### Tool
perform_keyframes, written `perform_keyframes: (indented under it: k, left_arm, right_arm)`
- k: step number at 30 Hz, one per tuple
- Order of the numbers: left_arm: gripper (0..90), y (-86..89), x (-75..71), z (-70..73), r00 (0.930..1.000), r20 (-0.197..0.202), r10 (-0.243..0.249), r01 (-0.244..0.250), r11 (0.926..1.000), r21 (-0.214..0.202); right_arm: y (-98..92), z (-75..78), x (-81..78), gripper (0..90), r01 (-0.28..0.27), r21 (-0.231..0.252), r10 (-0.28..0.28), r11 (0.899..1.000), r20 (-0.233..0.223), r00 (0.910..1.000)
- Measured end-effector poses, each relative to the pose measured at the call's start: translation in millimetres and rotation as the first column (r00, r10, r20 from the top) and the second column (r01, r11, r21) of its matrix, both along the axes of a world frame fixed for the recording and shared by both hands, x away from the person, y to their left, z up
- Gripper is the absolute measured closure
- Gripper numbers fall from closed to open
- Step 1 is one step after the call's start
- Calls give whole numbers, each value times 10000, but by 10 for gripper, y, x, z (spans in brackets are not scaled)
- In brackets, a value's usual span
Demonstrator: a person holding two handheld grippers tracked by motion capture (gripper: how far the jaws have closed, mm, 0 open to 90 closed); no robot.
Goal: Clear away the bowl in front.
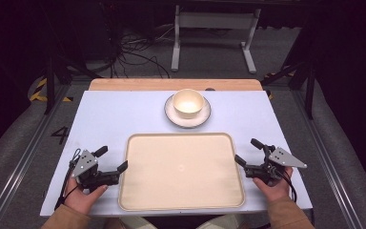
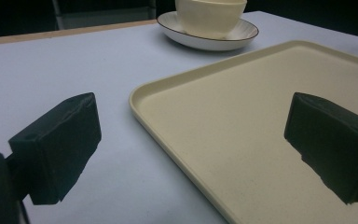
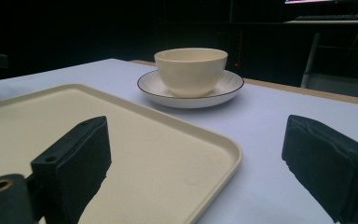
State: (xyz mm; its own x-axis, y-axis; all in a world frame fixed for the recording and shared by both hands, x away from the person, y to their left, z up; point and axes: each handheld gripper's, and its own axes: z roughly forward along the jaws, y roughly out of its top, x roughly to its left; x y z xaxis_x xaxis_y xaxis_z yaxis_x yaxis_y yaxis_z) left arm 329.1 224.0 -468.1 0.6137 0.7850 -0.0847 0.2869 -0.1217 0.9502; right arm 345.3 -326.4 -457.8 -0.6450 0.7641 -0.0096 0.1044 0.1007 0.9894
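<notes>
Tray [image 1: 181, 171] lies flat on the near half of the table [image 1: 109, 114], long axis running left-right across my view, short sides facing each gripper. Empty, rim up, nothing on it.

My left gripper [image 1: 112, 160] sits just off the tray's left short edge, jaws spread and holding nothing. In the left gripper view the tray rim [image 2: 168, 135] passes between the jaws, one over the tray floor, one over bare table; I can't tell whether either pad touches. My right gripper [image 1: 248, 151] mirrors it at the right short edge, jaws also spread, nothing gripped; the right gripper view shows the tray corner [image 3: 223, 149] between them.

Bowl [image 1: 188, 103] stands upright on a saucer [image 1: 205, 117] just beyond the tray's far long edge, apart from it, roughly centred.

Risks as I judge them:
- Rim is shallow and smooth; a pinch at the very lip could slip and drop one end.
- If my two sides don't close and lift together, the tray tilts or swings about its long axis.
- Pushing the tray forward would run its far edge into the saucer and could shove or tip the bowl.
- A jaw coming down on the rim could press that side and kick the opposite end up.
</notes>
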Motion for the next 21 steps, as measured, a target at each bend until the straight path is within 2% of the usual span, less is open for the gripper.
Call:
perform_keyframes:
  k: [17, 18, 20, 21]
  left_arm:
    - [66, 9, 9, 4, 9999, -74, -78, 78, 10000, -42]
    - [76, 11, 8, 9, 9998, -165, -74, 74, 10000, 29]
    - [124, 24, 4, 17, 9959, -890, 145, -112, 9992, 378]
    - [125, 28, 8, 17, 9955, -938, 164, -135, 9994, 315]
  right_arm:
    - [-7, -3, -8, 85, 5, 94, -6, 10000, 63, 10000]
    - [-6, -3, -9, 86, 1, 86, -1, 10000, 67, 10000]
    - [-7, -3, -7, 86, 1, 82, -1, 10000, 64, 10000]
    - [-7, -3, -6, 86, 1, 99, -1, 10000, 57, 10000]
